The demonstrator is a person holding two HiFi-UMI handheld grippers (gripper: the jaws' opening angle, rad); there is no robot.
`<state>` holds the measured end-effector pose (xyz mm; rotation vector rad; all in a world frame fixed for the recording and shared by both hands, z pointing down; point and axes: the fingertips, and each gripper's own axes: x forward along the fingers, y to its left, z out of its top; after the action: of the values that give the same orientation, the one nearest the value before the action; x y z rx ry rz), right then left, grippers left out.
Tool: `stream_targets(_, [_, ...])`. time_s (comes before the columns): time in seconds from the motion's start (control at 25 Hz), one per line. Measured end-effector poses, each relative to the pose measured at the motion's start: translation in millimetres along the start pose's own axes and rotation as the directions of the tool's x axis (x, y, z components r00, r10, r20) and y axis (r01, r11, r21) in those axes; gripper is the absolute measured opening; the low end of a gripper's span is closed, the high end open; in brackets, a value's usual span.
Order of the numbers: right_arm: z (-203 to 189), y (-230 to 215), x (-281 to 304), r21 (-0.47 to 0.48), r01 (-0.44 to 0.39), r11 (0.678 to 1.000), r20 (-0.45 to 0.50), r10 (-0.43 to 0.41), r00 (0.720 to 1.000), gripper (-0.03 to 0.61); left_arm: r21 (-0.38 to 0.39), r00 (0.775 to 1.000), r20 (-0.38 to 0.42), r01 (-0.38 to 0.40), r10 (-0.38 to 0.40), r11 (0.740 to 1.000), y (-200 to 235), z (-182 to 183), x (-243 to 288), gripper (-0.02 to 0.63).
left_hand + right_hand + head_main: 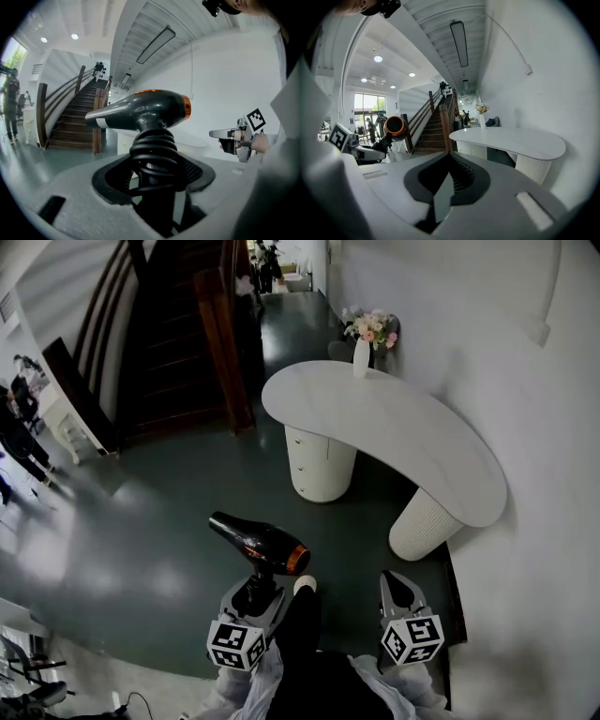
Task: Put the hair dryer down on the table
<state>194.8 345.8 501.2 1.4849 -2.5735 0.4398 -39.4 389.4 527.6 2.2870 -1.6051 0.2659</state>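
The left gripper (pixel 253 594) has its jaws closed partway on the handle of a glossy black hair dryer (pixel 261 545) with an orange ring, held above the dark floor (pixel 141 521), well apart from the smooth white curved counter (pixel 403 437). The right gripper (pixel 398 589) has its jaws together, empty. Rubbery cord (pixel 152 150) coiled round the handle could let the top-heavy dryer twist loose; near the rounded edge it could roll off.
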Motion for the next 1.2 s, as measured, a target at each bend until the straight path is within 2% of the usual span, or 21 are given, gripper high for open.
stream_targets(0.24, [25.1,-20.3,62.7,-0.008,0.014,1.000,-0.001,-0.014,1.000,0.009,-0.008,1.000,0.009,0.018,-0.018,1.000,34.6,29.4,57.0,0.284])
stream_targets(0.52, [68.5,-44.1,165.8,0.019,0.039,0.999,0.003,-0.039,0.999,0.009,0.044,0.997,-0.006,0.074,-0.074,0.996,90.9,84.1,148.1,0.284])
stream_targets(0.76, [104.1,-62.3,258.5,0.024,0.050,0.998,0.026,-0.051,0.998,0.009,0.121,0.993,0.001,0.116,-0.117,0.986,136.2,127.6,222.6,0.284])
stream_targets(1.0, [109.2,-69.1,318.4,0.044,0.061,0.997,0.013,-0.062,0.998,0.009,0.130,0.988,-0.009,0.152,-0.152,0.980,170.1,143.2,265.6,0.284])
stream_targets(1.2, [112.5,-70.4,344.4,0.038,0.054,0.998,-0.027,-0.053,0.998,0.009,0.123,0.988,-0.029,0.153,-0.150,0.981,184.9,145.5,273.9,0.284])
